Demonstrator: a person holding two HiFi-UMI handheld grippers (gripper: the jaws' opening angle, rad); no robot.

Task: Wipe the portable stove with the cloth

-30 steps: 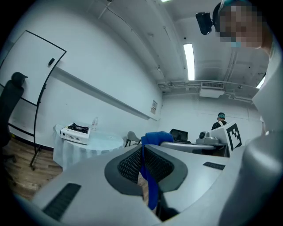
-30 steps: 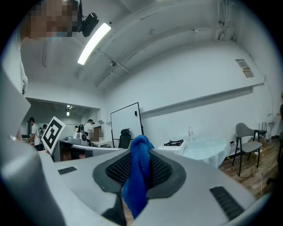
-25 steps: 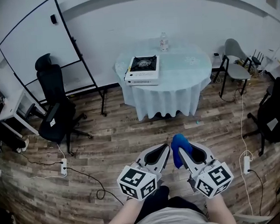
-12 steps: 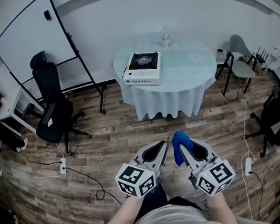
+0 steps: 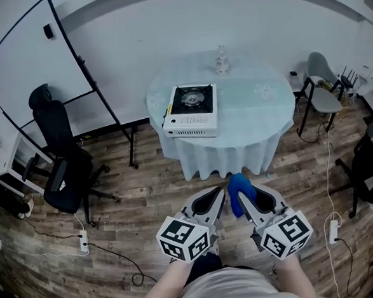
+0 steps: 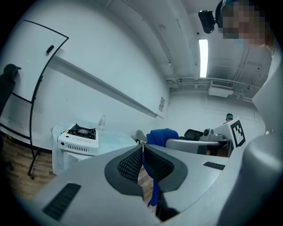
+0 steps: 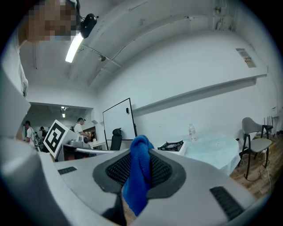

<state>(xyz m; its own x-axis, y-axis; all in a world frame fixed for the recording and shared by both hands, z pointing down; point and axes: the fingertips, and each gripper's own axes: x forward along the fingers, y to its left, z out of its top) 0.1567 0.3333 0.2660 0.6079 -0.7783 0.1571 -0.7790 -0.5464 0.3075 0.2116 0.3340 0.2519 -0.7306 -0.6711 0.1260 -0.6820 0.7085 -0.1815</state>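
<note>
While the person holds both tools side by side, low above the plank floor (image 5: 139,199), the portable stove (image 5: 190,110) stands well apart from them on the round table (image 5: 270,117). That table is draped with a pale cloth cover reaching down toward the floor.

Right gripper (image 5: 240,200): its jaws are pressed onto the cloth (image 7: 138,176), a blue fold. The fold bulges above the jaw tips and hangs down between the meshed pads in the right gripper view.

Left gripper (image 6: 142,146): its jaws are brought together with nothing bulky between them. A thin blue strip runs along the seam, and what it is cannot be told.

Stove: white body with a black burner top. It sits at the table's left edge, toward the near side, with its front panel facing the person.

Bottle (image 5: 220,59): clear and upright, it stands at the table's far edge, apart from the stove. The remaining tabletop carries only faint printed patterns.

Surroundings: a black office chair (image 5: 63,166) stands on the floor left of the table, in front of a whiteboard (image 5: 28,73) on a stand. A grey chair (image 5: 323,94) stands to the table's right. Cables and a power strip (image 5: 83,243) lie on the floor near the office chair.
</note>
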